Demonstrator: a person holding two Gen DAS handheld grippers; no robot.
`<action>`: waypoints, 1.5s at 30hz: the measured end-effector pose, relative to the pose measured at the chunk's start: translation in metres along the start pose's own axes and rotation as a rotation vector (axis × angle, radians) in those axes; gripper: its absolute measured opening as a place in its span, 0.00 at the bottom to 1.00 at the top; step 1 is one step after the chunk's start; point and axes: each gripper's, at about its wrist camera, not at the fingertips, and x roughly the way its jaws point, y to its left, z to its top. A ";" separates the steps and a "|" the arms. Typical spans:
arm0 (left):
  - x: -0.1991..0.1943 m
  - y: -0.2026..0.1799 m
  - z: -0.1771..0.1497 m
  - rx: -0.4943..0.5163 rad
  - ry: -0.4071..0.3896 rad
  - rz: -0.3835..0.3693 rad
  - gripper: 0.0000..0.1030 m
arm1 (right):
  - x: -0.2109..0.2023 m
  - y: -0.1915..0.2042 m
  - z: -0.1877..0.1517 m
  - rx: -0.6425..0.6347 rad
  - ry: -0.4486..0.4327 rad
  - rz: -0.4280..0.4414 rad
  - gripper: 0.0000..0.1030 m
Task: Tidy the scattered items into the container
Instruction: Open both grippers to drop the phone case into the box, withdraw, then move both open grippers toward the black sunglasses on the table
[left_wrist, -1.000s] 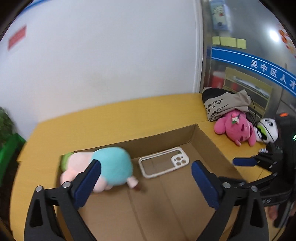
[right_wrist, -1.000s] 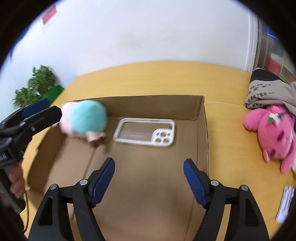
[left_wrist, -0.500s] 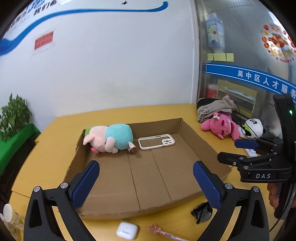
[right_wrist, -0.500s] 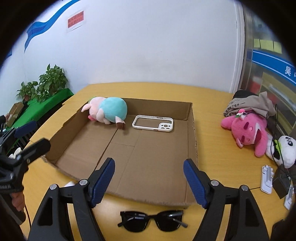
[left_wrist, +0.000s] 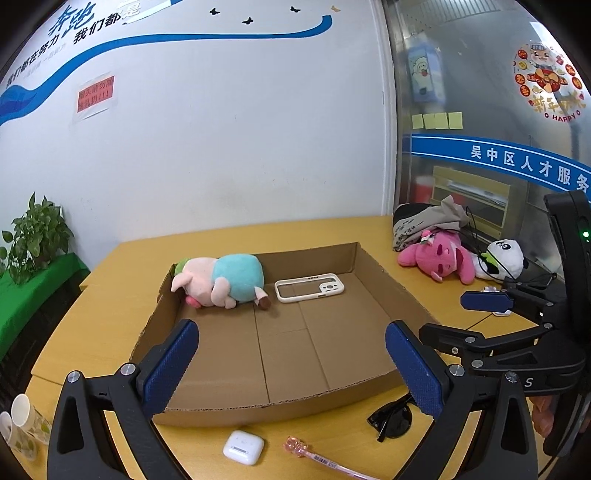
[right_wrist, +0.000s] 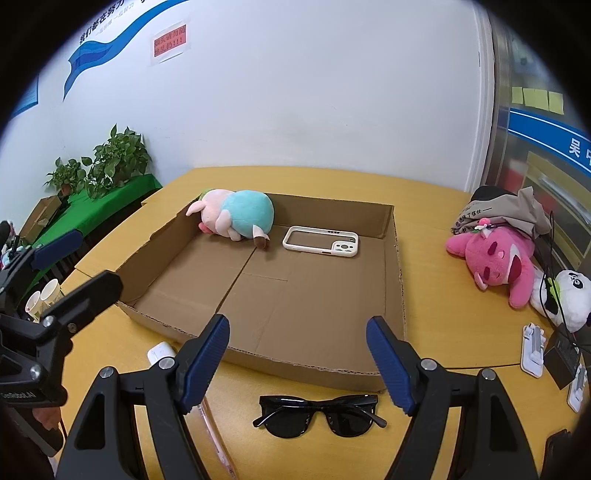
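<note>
Sticker (left_wrist: 550, 86) reads "HAPPY"; red wall notice (right_wrist: 170, 41) seems illegible.

Both wrist views look obliquely down from near edge, side by side; share shallow brown cardboard box (left_wrist: 380, 273) (right_wrist: 392, 236), black sunglasses (left_wrist: 393, 421) (right_wrist: 319, 409).

sunglasses (right_wrist: 319, 410) before cardboard box (right_wrist: 400, 280) — gripper (right_wrist: 297, 360) agape

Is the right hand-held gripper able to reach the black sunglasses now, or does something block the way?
Probably yes. The right hand-held gripper is open and empty, and the sunglasses lie on the bare table just below it, in front of the cardboard box. Nothing lies over them.
</note>
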 end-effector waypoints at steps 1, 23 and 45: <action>0.001 0.001 -0.001 -0.004 0.005 0.002 1.00 | 0.000 0.001 -0.001 0.000 0.001 -0.002 0.74; 0.019 0.026 -0.025 -0.052 0.084 -0.027 1.00 | 0.024 0.018 -0.013 0.029 0.049 0.007 0.74; 0.033 0.024 -0.047 -0.052 0.183 -0.039 0.99 | 0.030 -0.033 -0.028 0.091 0.038 0.077 0.74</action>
